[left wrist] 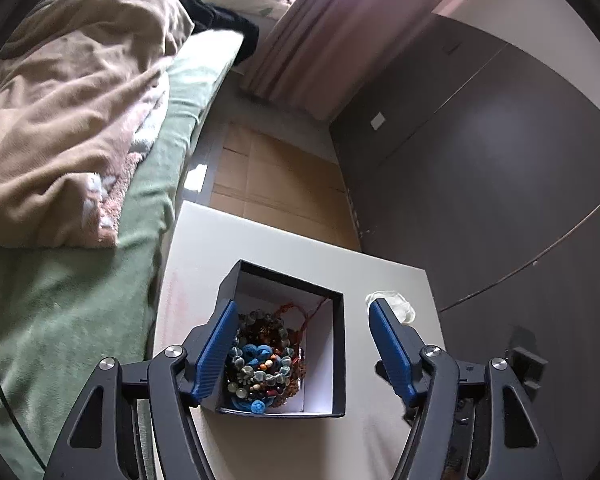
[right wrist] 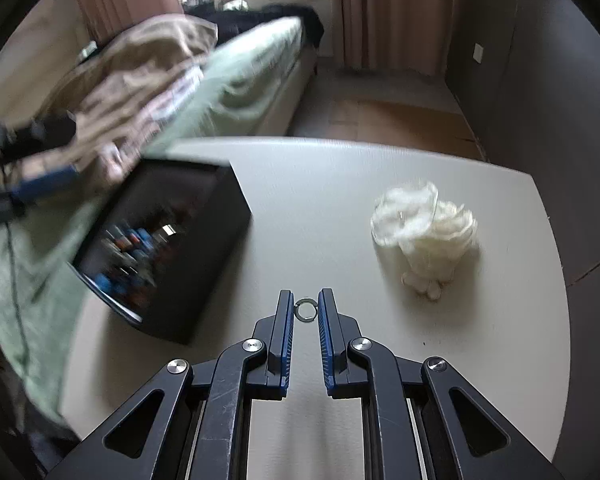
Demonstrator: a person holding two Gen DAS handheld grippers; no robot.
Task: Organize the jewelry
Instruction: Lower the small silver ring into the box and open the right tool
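Observation:
A black box [left wrist: 336,360] with a white inside sits on the white table [left wrist: 284,248]. It holds a pile of beaded jewelry [left wrist: 260,364] in blue, grey and brown. My left gripper [left wrist: 302,312] is open wide above the box, its left finger over the box's left wall. In the right wrist view the box [right wrist: 188,280] is at the left, blurred. My right gripper [right wrist: 305,307] is shut on a small silver ring [right wrist: 305,310], held just above the table [right wrist: 340,184]. A white fluffy ball [right wrist: 424,232] lies on the table to the right.
A bed [left wrist: 80,280] with a green sheet and a beige blanket [left wrist: 72,120] runs along the table's left side. A dark wall [left wrist: 500,180] stands on the right. Cardboard [left wrist: 276,184] covers the floor beyond the table. The fluffy ball [left wrist: 398,306] shows behind my left gripper's right finger.

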